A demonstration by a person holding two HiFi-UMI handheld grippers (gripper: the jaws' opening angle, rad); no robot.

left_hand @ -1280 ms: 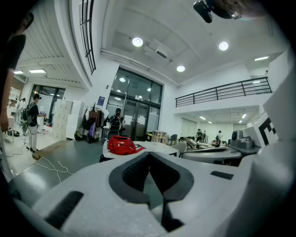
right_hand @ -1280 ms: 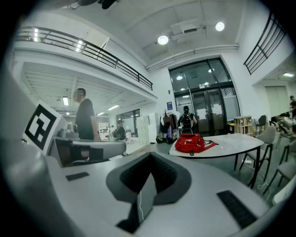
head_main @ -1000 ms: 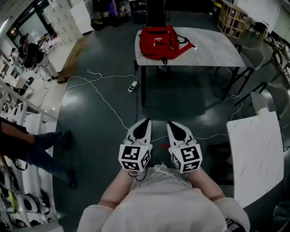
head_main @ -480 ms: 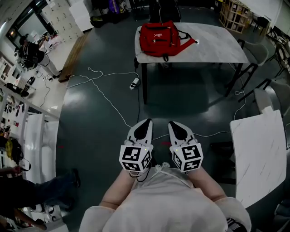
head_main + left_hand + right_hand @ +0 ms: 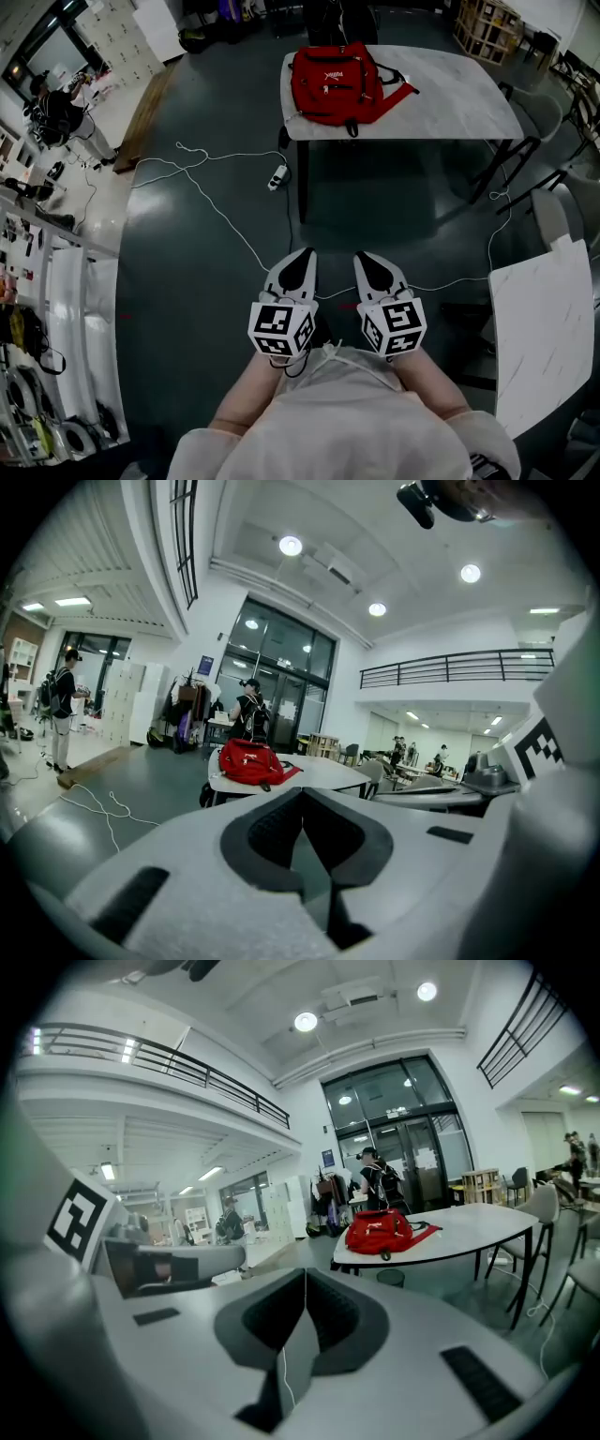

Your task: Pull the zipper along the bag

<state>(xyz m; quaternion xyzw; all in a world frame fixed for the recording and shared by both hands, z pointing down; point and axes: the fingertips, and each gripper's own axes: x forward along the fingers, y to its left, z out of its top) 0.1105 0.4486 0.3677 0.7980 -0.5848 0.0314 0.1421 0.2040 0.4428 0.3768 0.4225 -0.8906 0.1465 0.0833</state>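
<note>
A red backpack (image 5: pixel 336 82) lies on the left end of a white marble-topped table (image 5: pixel 450 103), far ahead of me across the dark floor. Its zipper pulls are too small to make out. Both grippers are held close to my body, side by side, pointing toward the table. My left gripper (image 5: pixel 305 255) is shut with nothing in it, and my right gripper (image 5: pixel 364 259) is shut and empty too. In the left gripper view the backpack (image 5: pixel 251 761) shows above the closed left gripper (image 5: pixel 302 791). In the right gripper view the backpack (image 5: pixel 380 1230) sits beyond the closed right gripper (image 5: pixel 306 1274).
White cables (image 5: pixel 216 202) and a power strip (image 5: pixel 275 178) trail over the floor left of the table. A second white table (image 5: pixel 539 328) stands at my right, chairs (image 5: pixel 553 122) beyond it. Shelving lines the left wall. A person (image 5: pixel 248 710) stands behind the bag's table.
I have moved forward, so the table and backpack appear a little nearer. The person in dark clothes at the left has gone out of the head view. Both grippers stay shut.
</note>
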